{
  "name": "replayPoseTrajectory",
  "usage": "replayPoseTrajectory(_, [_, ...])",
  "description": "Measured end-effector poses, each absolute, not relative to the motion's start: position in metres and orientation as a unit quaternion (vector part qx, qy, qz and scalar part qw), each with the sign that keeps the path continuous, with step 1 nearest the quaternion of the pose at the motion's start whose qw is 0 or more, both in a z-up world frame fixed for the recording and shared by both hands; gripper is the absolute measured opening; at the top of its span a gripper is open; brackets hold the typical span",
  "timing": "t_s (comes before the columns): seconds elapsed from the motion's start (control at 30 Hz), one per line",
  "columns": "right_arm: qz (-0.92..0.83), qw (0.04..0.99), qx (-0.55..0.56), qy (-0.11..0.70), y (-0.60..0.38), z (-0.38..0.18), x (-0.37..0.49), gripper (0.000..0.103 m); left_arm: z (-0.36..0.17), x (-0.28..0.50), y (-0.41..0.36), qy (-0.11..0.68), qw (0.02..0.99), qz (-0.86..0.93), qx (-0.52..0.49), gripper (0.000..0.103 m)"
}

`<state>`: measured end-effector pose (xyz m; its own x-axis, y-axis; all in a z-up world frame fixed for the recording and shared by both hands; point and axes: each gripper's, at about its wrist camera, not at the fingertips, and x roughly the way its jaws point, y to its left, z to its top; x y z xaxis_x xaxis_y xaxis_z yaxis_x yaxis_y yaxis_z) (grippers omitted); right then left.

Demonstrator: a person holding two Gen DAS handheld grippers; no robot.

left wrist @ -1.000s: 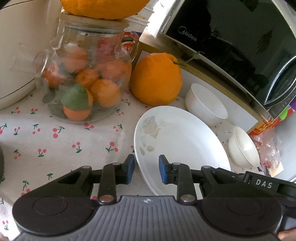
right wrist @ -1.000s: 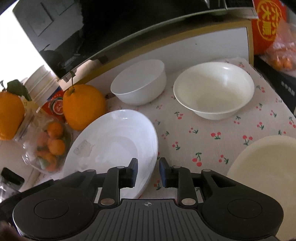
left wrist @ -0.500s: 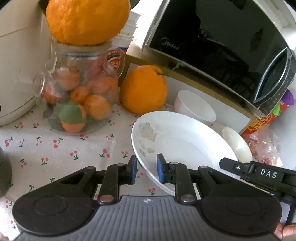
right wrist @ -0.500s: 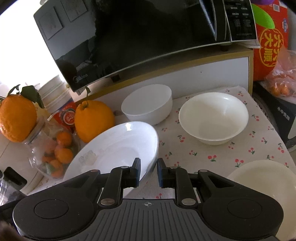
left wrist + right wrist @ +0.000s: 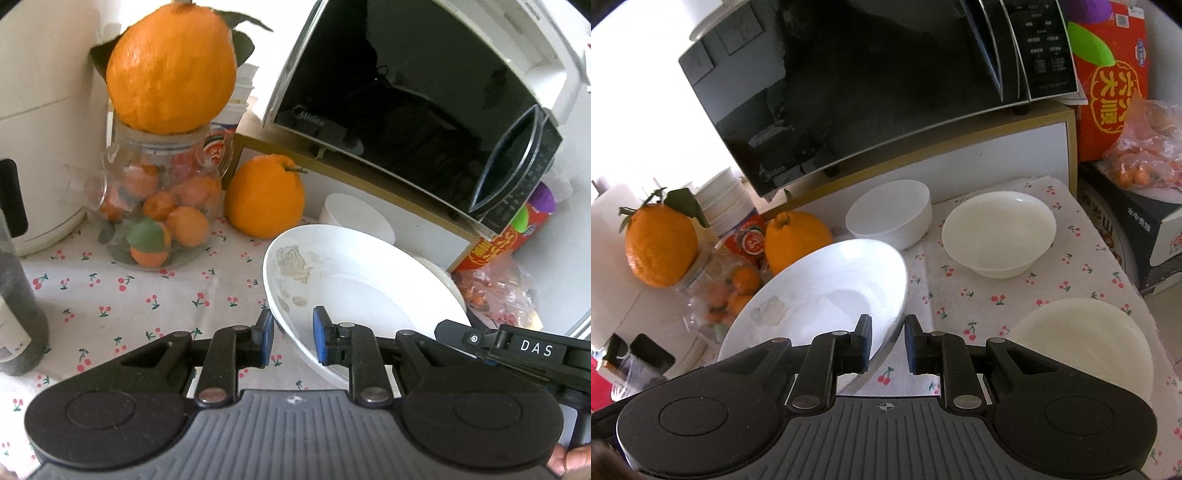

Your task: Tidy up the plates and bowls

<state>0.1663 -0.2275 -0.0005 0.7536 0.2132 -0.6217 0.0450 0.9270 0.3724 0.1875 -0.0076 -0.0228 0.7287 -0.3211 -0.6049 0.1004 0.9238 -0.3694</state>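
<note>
1. The microwave [image 5: 857, 92] sits on a white shelf far ahead of both tongs, up off the cloth, so the cherry-print tablecloth [image 5: 110, 295] below it is where the dishes lie.
2. The white plate [image 5: 354, 291] is the biggest dish and the one I carry. My left tongs [image 5: 291, 339] pinch its near-left rim, and my right tongs [image 5: 886, 341] pinch the opposite rim, so it hangs tilted between them, clear of the cloth. I judge 2 grips keep so wide and shallow a dish from swinging. It holds only a pale smear near its left edge.
3. A cream plate [image 5: 1082, 350] lies flat just right of my right tongs. I judge it the likely base for stacking.
4. The glass jar [image 5: 159, 210], ahead and left of my left tongs, is full of small oranges; 1 large orange [image 5: 171, 66] is balanced on its lid.
5. The wide cream bowl [image 5: 997, 236] stands ahead and right of my right tongs, with nothing in it.
6. The small white bowl [image 5: 890, 214] stands straight ahead, just behind the plate; I cannot see into it.
</note>
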Motion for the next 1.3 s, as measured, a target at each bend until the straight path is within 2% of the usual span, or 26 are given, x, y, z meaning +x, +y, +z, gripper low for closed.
replayPoseTrajectory(0.7, [0.06, 0.92, 0.172, 0.348, -0.231, 0.021, 0.087, 0.019, -0.014, 0.117, -0.001, 0.361, 0.908, -0.144, -0.16, 0.02])
replayPoseTrajectory(1.3, [0.061, 0.903, 0.148, 0.399, -0.234, 0.002, 0.05, 0.019, -0.02, 0.086, -0.006, 0.376, 0.904, -0.167, -0.112, 0.02])
